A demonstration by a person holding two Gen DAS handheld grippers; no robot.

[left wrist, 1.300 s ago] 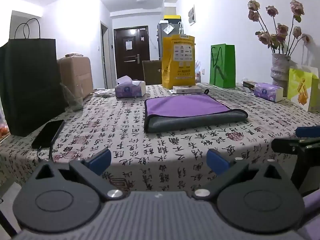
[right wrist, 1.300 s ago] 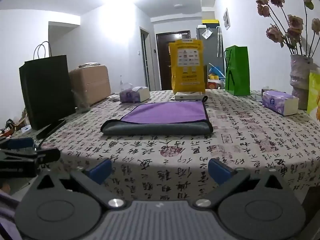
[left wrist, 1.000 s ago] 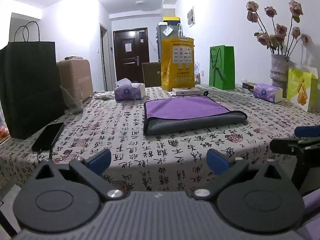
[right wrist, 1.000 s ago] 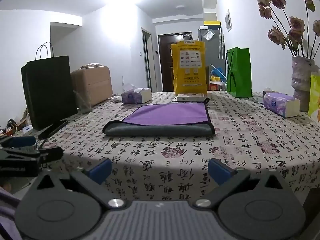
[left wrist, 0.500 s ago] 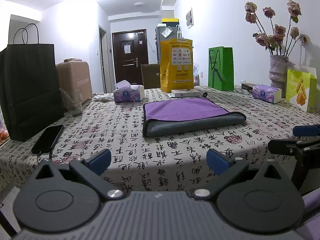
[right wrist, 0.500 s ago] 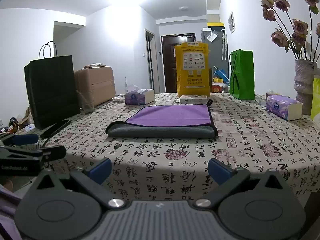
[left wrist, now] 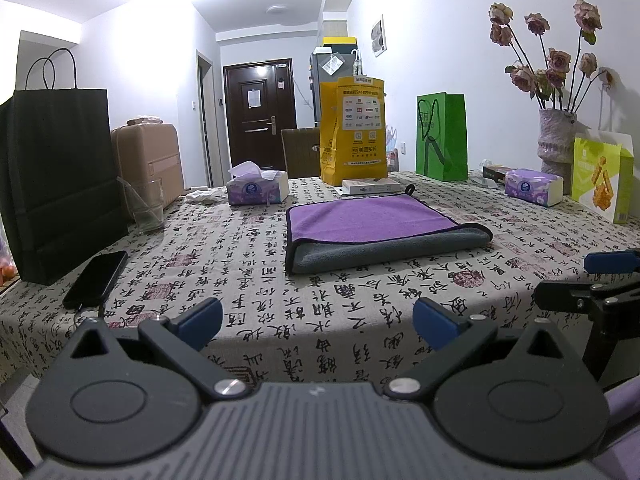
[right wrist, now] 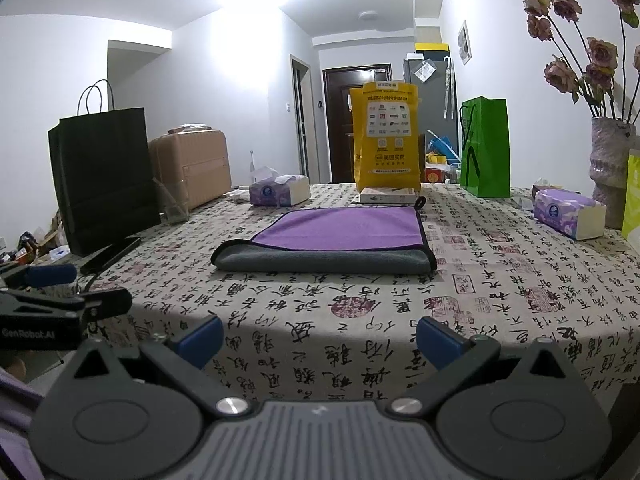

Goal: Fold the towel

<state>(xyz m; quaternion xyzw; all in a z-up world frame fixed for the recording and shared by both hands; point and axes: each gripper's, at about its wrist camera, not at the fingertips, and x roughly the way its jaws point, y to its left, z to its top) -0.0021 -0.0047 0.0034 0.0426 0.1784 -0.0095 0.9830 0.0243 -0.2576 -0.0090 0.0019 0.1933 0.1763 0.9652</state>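
The towel [left wrist: 370,220] lies flat near the middle of the frame in both views, on the table [left wrist: 240,272] with the cloth full of black writing. It is folded over, so the top is purple and a gray edge [right wrist: 324,259] shows along the side nearest the cameras. A small black loop [right wrist: 420,201] sticks out at its far corner. The left gripper [left wrist: 318,320] sits at the bottom of the left wrist view, with its two blue fingertips [left wrist: 200,316] spread wide apart and nothing between them. The right gripper [right wrist: 318,334] sits at the bottom of the right wrist view, and its blue fingertips [right wrist: 436,338] are spread wide too, holding nothing. Both grippers are off the near edge of the table, well apart from the towel. Each one also peeks into the other's view, at the side edge of the frame. A tall black bag [left wrist: 60,176] stands at the left of the frame, with a dark phone [left wrist: 96,278] lying flat just in front of it and a clear glass [left wrist: 146,204] beside it. A yellow bag [left wrist: 352,128] stands behind the towel, with a flat white box [left wrist: 370,187] at its foot. A green bag [left wrist: 442,136] stands to the right of the yellow one. A tissue pack [left wrist: 256,188] lies at the far left of the towel, and another tissue pack [right wrist: 568,214] lies on the right side. A vase [left wrist: 554,144] with dried roses [left wrist: 556,60] stands at the upper right of the frame.
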